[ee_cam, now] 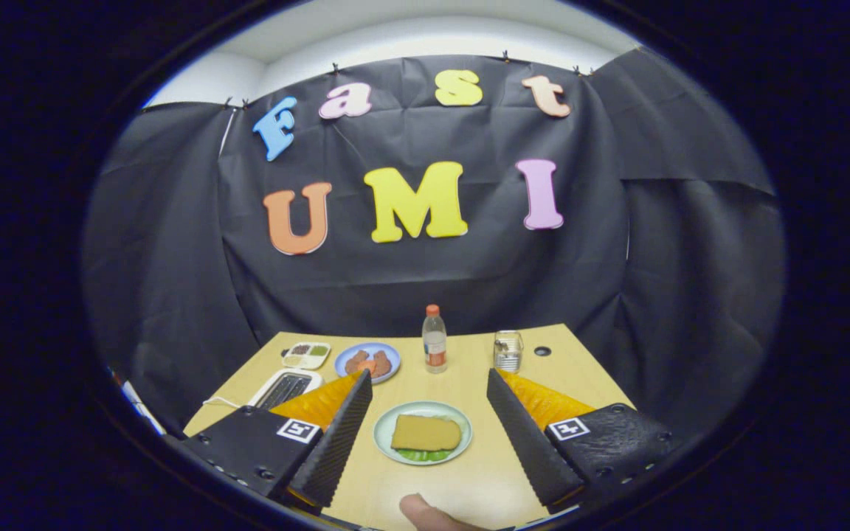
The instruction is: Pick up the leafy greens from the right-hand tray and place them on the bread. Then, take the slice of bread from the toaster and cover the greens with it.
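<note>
On the worktop (469,472), a plate (384,442) carrying a bread slice (426,433) over leafy greens (425,455) lies between the spread fingers of the hand-held gripper (429,385). From it, the toaster (286,388) sits at ten o'clock, a bottle (434,339) at twelve and a jar (508,351) at one.

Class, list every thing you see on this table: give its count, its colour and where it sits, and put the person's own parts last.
Wooden table: one, light tan, under everything.
Round pale green plate: one, between the tool's fingers.
Slice of tan bread: one, on that plate, over green leaves.
Leafy greens: some, green, peeking out beneath the bread.
Clear plastic bottle: one, orange cap, beyond the plate.
Round blue plate: one, holding brown food, beside the bottle.
White divided tray: one, holding small portions, beside the blue plate.
White toaster: one, near the tray.
Clear glass jar: one, on the bottle's other side.
Fingertip: one, nearest the camera.
Tool: one, open, empty.
</note>
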Demonstrator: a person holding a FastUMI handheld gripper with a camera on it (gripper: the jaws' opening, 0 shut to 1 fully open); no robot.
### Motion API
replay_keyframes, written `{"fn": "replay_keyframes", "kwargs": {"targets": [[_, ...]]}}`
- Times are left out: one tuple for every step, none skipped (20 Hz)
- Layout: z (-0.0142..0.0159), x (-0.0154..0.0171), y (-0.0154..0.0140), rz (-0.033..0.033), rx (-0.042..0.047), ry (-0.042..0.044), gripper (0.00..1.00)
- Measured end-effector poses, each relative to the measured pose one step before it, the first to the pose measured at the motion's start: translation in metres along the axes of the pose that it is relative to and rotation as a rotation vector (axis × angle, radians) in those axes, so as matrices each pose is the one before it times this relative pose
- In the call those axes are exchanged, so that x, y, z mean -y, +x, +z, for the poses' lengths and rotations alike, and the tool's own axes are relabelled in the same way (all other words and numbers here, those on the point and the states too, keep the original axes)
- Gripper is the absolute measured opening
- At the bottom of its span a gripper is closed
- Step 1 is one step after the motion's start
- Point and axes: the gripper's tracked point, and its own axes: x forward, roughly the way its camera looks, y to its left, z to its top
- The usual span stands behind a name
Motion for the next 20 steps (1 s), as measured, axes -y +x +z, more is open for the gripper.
{"fn": "replay_keyframes", "kwargs": {"targets": [[0.01029, -0.00252, -0.01308, -0.00246, 0.03093, -0.00545, 0.96], [0.00981, -0.00048, -0.01247, -0.00848, 0.02825, -0.00886, 0.96], [0.00993, -0.00157, -0.01163, -0.00410, 0.02740, -0.01107, 0.96], [0.00765, -0.00366, -0.00853, 0.00060, 0.02542, -0.01358, 0.96], [0.00824, -0.00250, -0.00846, -0.00109, 0.02466, -0.01633, 0.96], [0.00614, -0.00327, -0.00725, 0.00565, 0.02131, -0.02193, 0.96], [0.00504, -0.00367, -0.00559, 0.00387, 0.01142, -0.01921, 0.96], [0.00382, -0.00227, -0.00529, -0.00452, 0.00403, -0.00668, 0.96], [-0.00218, -0.00220, 0.00084, 0.00024, -0.00656, 0.00709, 0.96], [0.00123, -0.00537, -0.00183, 0.00961, -0.00491, 0.01143, 0.96], [0.00298, -0.00552, -0.00020, 0.01063, 0.00154, 0.00908, 0.96], [0.00376, -0.00349, 0.00115, 0.00591, 0.00333, -0.00071, 0.96], [0.00120, 0.00005, 0.00224, -0.00167, 0.00096, -0.00877, 0.96], [0.00241, -0.00023, 0.00150, -0.00344, 0.00664, -0.00516, 0.96], [0.00185, -0.00411, 0.00170, 0.00654, 0.00480, -0.00325, 0.96], [0.00117, -0.00380, -0.00030, 0.00285, -0.00111, -0.00449, 0.96], [0.00062, -0.00068, -0.00052, 0.00222, 0.00244, -0.00039, 0.96], [0.00160, -0.00350, 0.00010, 0.01222, 0.00119, -0.00259, 0.96], [-0.00015, -0.00201, 0.00023, 0.00517, 0.00064, -0.00963, 0.96], [0.00043, 0.00133, 0.00001, -0.00193, 0.00444, -0.00795, 0.96]]}}
